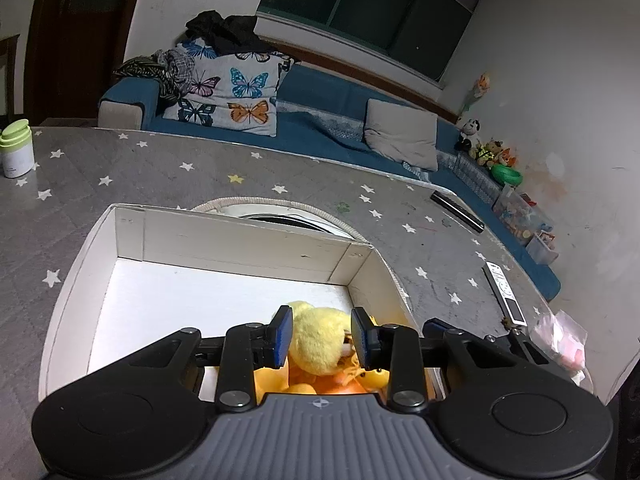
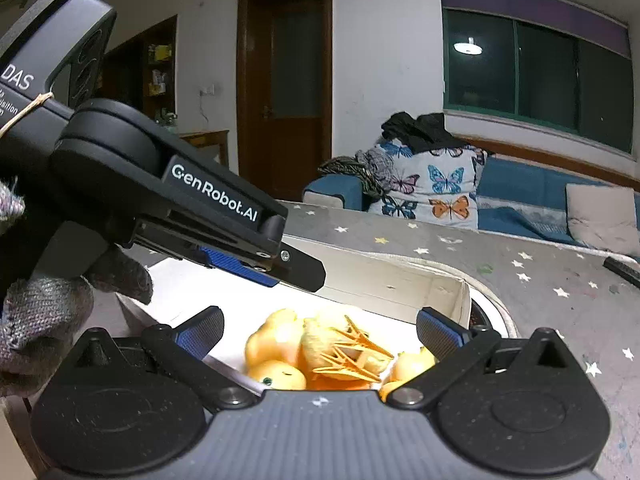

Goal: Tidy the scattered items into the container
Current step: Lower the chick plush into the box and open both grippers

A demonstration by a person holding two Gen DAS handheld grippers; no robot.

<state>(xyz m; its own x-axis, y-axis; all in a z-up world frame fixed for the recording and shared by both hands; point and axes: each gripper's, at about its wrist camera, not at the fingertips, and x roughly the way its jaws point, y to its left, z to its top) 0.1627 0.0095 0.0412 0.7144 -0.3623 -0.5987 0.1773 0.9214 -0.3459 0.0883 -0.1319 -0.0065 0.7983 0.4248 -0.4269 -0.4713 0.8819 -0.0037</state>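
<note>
Left wrist view. My left gripper (image 1: pixel 320 338) hangs over the near right corner of the white box (image 1: pixel 240 240), which stands on the star-patterned table (image 1: pixel 160 168). Its blue pads flank a yellow plush duck (image 1: pixel 316 340); the left pad seems to touch the plush, but a narrow gap shows at the right pad, so I cannot tell whether I grip it. More yellow toys lie below it in the same corner. A green-lidded jar (image 1: pixel 16 148) stands at the table's far left, a remote (image 1: pixel 506 294) near its right edge.

Right wrist view. My right gripper (image 2: pixel 320 334) has its jaws spread wide, with nothing between the pads. Below them the ducks (image 2: pixel 280 352) lie heaped in the box (image 2: pixel 400 280), a pale orange plastic piece (image 2: pixel 356 350) on top. The left gripper (image 2: pixel 256 264) crosses from the upper left, held by a gloved hand (image 2: pixel 44 312), its tip above the box.
</note>
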